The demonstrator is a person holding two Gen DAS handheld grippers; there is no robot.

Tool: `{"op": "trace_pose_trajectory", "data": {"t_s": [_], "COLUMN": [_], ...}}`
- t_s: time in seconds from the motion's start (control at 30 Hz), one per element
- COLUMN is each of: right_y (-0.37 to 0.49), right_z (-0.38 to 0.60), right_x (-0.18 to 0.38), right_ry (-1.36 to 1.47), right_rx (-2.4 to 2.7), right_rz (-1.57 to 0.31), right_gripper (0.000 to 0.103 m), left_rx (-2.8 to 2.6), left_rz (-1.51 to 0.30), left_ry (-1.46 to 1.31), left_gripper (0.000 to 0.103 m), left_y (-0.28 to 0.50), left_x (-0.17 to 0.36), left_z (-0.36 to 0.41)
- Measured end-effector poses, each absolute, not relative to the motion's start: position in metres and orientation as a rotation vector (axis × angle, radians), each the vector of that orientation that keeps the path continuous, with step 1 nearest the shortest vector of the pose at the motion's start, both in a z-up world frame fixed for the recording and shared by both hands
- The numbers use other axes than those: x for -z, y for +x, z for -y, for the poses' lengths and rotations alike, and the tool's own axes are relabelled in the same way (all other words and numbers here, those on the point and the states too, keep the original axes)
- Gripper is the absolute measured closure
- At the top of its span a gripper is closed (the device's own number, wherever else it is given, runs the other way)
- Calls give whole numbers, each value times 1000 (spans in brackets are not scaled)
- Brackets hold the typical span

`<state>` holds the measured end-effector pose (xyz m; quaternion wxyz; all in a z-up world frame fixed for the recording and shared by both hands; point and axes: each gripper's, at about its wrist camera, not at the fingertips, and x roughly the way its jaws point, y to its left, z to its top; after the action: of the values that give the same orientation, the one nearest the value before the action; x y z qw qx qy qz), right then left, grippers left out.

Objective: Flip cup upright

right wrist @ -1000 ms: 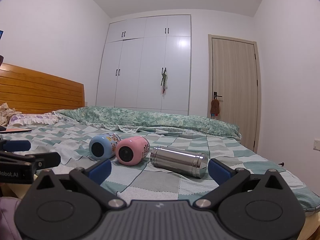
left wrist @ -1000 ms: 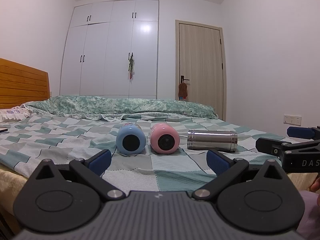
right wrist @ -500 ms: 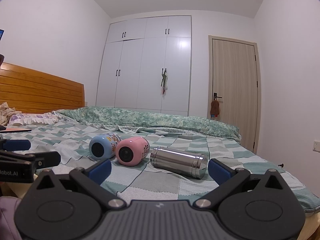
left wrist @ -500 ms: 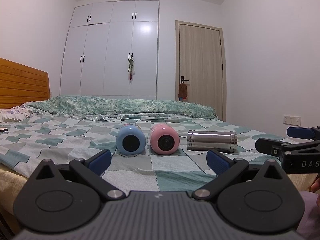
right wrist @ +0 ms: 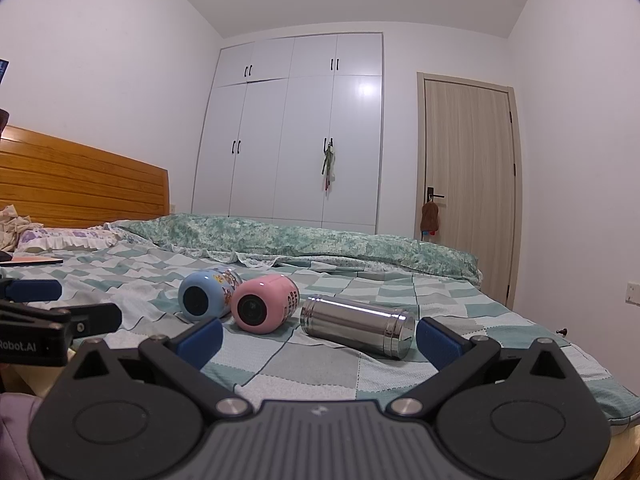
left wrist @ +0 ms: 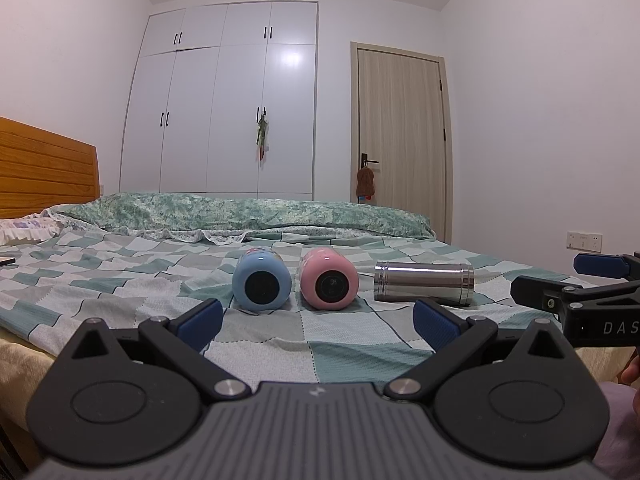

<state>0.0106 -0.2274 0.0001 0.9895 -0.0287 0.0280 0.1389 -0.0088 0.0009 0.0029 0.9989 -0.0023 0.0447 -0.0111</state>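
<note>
Left wrist view: left gripper [left wrist: 318, 316] jaws wide, holding nothing, with the round light-blue cup [left wrist: 261, 283], round pink cup [left wrist: 329, 279] and shiny steel cylinder cup [left wrist: 424, 283] lying on their sides ahead of the jaws on the green checked bedsheet [left wrist: 120, 280]. Right wrist view: right gripper [right wrist: 319, 340] jaws wide, empty, steel cup [right wrist: 357, 326] nearest ahead; looks like pre-reach, next move needs closing in on one cup, soft bed may let it tip, white wardrobe [right wrist: 296, 136] behind.
</note>
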Motion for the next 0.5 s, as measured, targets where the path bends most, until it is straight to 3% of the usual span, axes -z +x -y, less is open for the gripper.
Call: {"op": "trace_pose_trajectory", "data": {"t_s": [0.5], "right_y": [10], "right_z": [227], "right_x": [0], "right_ry": [-60], "right_rx": [-279], "right_rz": [-54], "right_gripper": [0], "left_rx": [23], "left_rz": [-88], "left_ry": [-6], "left_gripper": [0], "left_y": [-8], "left_x": [-2], "left_z": [-1]}}
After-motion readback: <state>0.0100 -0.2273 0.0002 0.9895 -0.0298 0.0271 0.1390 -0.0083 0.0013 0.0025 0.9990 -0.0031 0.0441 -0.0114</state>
